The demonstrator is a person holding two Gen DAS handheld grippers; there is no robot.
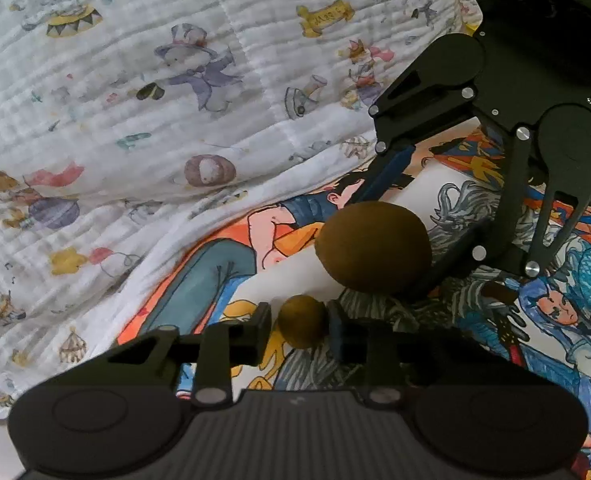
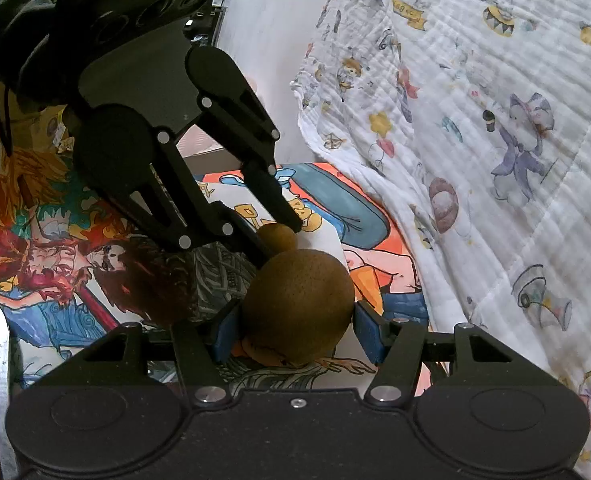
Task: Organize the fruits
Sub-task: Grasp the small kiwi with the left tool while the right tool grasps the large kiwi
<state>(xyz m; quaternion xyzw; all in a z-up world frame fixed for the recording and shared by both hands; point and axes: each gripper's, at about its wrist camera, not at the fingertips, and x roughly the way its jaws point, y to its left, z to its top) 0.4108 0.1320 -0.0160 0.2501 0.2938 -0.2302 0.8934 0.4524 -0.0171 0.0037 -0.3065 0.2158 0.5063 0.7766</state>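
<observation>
Through the left wrist camera I saw my left gripper [image 1: 302, 326] clamped on a small brown round fruit [image 1: 301, 320], its two pads pressed against either side of it. Just beyond it sat a larger brown round fruit [image 1: 373, 246], resting on a brightly coloured illustrated sheet [image 1: 199, 276] and held between the fingers of my right gripper [image 1: 395, 240], which reached in from the upper right. A white quilted blanket printed with circus animals [image 1: 155, 80] filled the left and top of that view, its edge overlapping the sheet. Through the right wrist camera the larger fruit [image 2: 298, 306] lay between the blue pads of the right gripper [image 2: 295, 334]; the left pad touched the fruit, but a thin gap showed at the right pad, so I could not tell whether the grip was firm. Past it, the left gripper [image 2: 285, 234] came down from the upper left with the small fruit [image 2: 281, 237] pinched at its tips. The blanket [image 2: 495, 140] covered the right side, and a dark sleeve [image 2: 11, 28] showed at the top left.
</observation>
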